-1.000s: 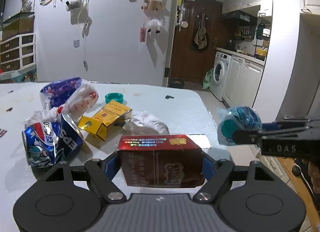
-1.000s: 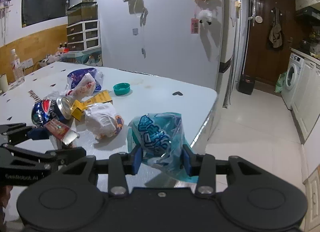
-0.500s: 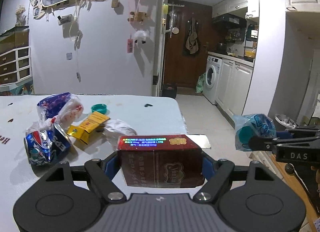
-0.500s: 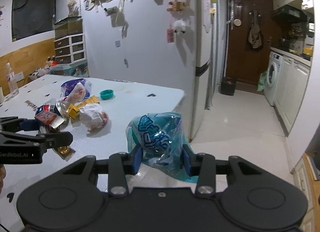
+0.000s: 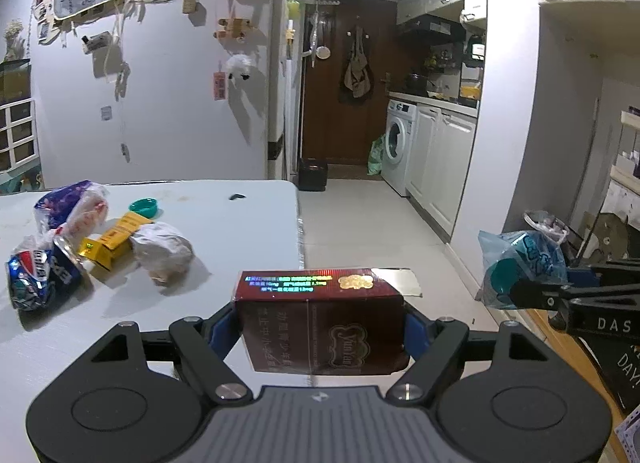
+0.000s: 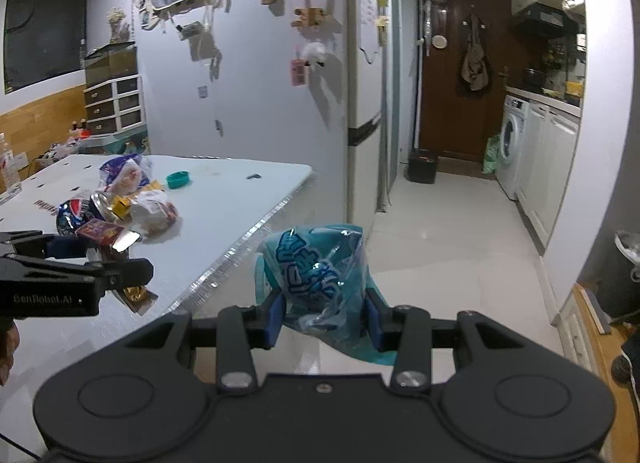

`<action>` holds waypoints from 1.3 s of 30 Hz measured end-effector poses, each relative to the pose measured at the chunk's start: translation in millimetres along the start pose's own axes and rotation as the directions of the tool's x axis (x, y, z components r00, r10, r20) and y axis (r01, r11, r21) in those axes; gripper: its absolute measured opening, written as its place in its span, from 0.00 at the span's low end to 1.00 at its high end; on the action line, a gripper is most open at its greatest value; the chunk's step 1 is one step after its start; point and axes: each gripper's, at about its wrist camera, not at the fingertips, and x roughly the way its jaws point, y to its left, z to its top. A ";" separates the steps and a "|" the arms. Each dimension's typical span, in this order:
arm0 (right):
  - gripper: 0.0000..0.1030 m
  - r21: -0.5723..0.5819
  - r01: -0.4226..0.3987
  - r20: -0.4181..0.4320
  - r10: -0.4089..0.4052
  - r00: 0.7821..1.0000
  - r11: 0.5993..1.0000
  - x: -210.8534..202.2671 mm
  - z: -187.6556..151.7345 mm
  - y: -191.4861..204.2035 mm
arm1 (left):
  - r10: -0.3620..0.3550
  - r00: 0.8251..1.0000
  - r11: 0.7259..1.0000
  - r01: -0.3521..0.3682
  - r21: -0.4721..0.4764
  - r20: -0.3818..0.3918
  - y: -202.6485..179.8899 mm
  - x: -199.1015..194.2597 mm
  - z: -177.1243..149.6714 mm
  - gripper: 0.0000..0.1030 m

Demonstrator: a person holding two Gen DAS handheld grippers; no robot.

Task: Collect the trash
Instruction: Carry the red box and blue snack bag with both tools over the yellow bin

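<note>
Left gripper (image 5: 320, 323) jaws clamped on dark red cigarette box (image 5: 320, 321), held over desk (image 5: 240, 223) edge. Right gripper (image 6: 324, 313) jaws clamped on blue plastic bag (image 6: 316, 275), off the desk above floor. Crushed Pepsi can (image 5: 38, 271), yellow box (image 5: 114, 237), crumpled wrapper (image 5: 162, 249) lie on desk.

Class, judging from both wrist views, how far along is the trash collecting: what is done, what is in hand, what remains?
Nothing visibly binned. In hand: the left gripper clamps a red cigarette box; the right gripper clamps a blue plastic wrapper. Left on the table: crushed Pepsi can, yellow box, crumpled white wrapper, purple bag, green cap.
</note>
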 end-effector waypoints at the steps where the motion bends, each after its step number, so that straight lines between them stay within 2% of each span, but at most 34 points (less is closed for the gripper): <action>1: 0.41 0.007 0.005 -0.003 -0.005 1.000 1.000 -1.1 -3.5 -4.8 | -0.003 1.000 1.000 0.003 0.003 -0.005 -3.8 1.4 -1.0 0.78; 11: 0.41 0.094 0.066 -0.042 -0.062 0.997 0.993 -3.2 -37.7 -51.6 | -0.064 0.995 0.997 0.067 0.037 -0.073 -53.4 34.6 -13.0 0.78; 16: 0.41 0.126 0.118 -0.073 -0.109 0.991 0.985 5.6 -55.0 -73.2 | -0.098 0.988 0.993 0.104 0.050 -0.120 -78.5 58.9 -18.9 0.77; 22: 0.41 0.188 0.161 -0.125 -0.139 0.982 0.969 23.0 -80.2 -96.2 | -0.107 0.976 0.992 0.117 0.046 -0.191 -102.4 96.5 -26.0 0.77; 29: 0.41 0.274 0.216 -0.242 -0.150 0.959 0.937 67.6 -113.8 -121.0 | -0.099 0.944 0.991 0.122 0.054 -0.313 -124.3 155.0 -44.6 0.77; 32: 0.41 0.301 0.222 -0.293 -0.132 0.947 0.927 87.8 -129.5 -125.8 | -0.106 0.924 0.991 0.129 0.039 -0.368 -126.4 180.9 -55.3 0.77; 39: 0.41 0.356 0.228 -0.418 -0.064 0.906 0.906 147.1 -160.4 -137.6 | -0.082 0.878 0.996 0.089 -0.008 -0.471 -121.9 236.6 -90.7 0.77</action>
